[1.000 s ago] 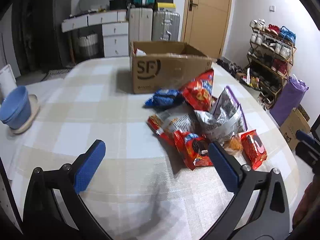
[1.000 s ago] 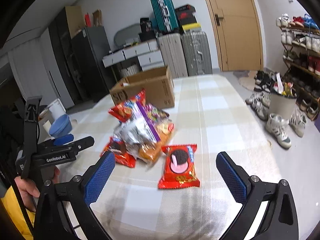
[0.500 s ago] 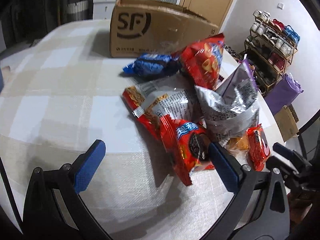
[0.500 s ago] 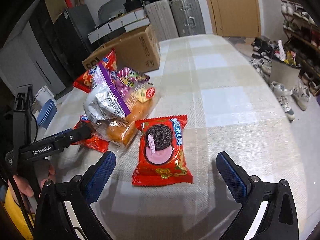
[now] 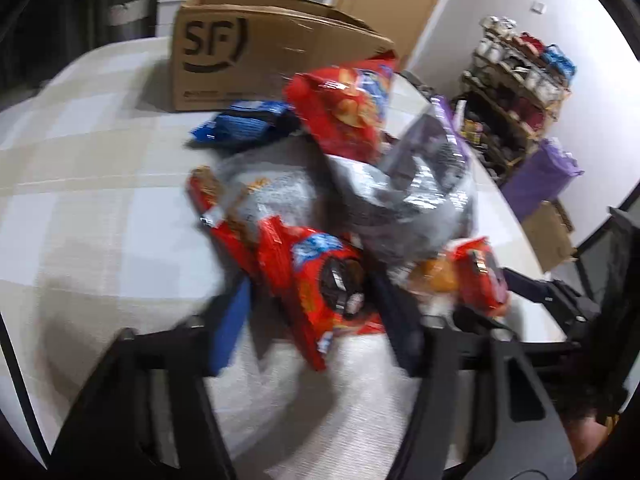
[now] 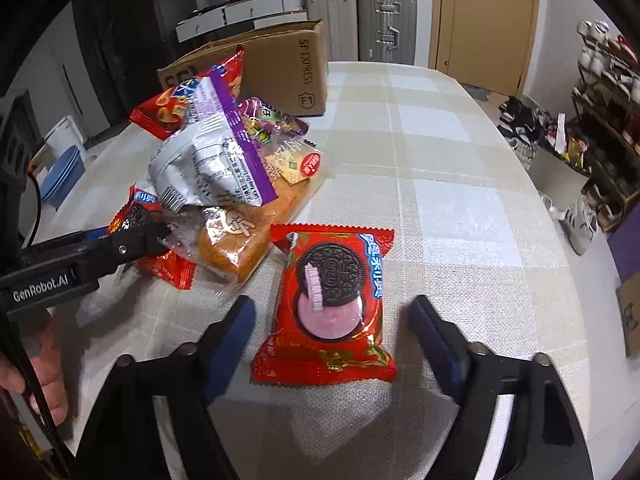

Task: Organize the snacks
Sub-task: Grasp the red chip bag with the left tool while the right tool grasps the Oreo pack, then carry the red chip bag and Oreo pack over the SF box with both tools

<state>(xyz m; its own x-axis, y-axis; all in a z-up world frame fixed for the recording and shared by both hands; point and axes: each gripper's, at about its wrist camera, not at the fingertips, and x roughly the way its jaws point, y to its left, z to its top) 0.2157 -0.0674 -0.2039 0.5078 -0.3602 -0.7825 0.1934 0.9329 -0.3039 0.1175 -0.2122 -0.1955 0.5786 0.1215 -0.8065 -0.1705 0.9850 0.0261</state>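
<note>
- left gripper (image 5: pixel 316 312) is seen closing around a red oreo packet (image 5: pixel 316 280) at the near edge of the snack pile; packet lies between the blue fingers (image 5: pixel 230 328), view is blurred so contact cannot be told.
- in the right wrist view the left gripper's black tip (image 6: pixel 136 240) is seen reaching into the pile from the left, at a red packet beside a clear bread bag (image 6: pixel 240 236); a hand (image 6: pixel 44 364) is seen below it.
- pile is stacked on the checked table (image 6: pixel 440 168): blue packet (image 5: pixel 244 124), red chips bag (image 5: pixel 348 108), silver-purple bag (image 6: pixel 216 160).
- cardboard box (image 6: pixel 280 68) marked sf stands behind the pile, on the table.
- right gripper (image 6: pixel 332 324) is closing, fingers (image 6: pixel 434 336) still spread either side of a separate red oreo packet (image 6: pixel 328 308) lying flat on the table just right of the pile; pads not touching it.
</note>
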